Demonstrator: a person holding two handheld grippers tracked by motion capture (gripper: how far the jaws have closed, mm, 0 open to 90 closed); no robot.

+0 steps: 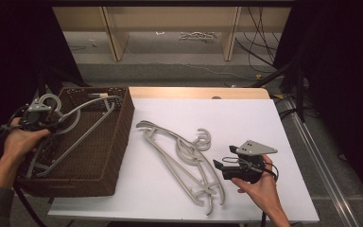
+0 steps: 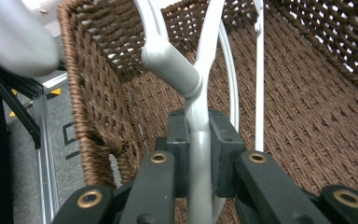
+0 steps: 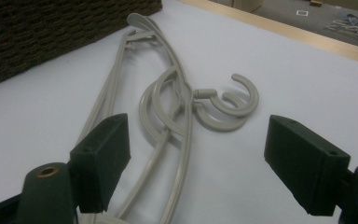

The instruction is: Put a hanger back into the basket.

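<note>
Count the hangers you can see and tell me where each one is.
3. One hanger is in the wicker basket, clamped by the left gripper. Two stacked hangers lie on the white table. The basket could hide more.

I count three grey plastic hangers in all. One hanger (image 1: 75,130) sits in my left claw (image 1: 52,126), its neck pinched between the pads and its body reaching down into the basket. Two more hangers (image 1: 182,161) lie stacked on the white table (image 1: 246,118), their two hooks (image 3: 228,105) side by side in my right claw's view. There is one brown wicker basket (image 1: 116,156). I carry two claws, one per hand; the right claw (image 1: 219,166) stands spread wide with nothing between its pads. Each claw has two black jaws, four in total.
</note>
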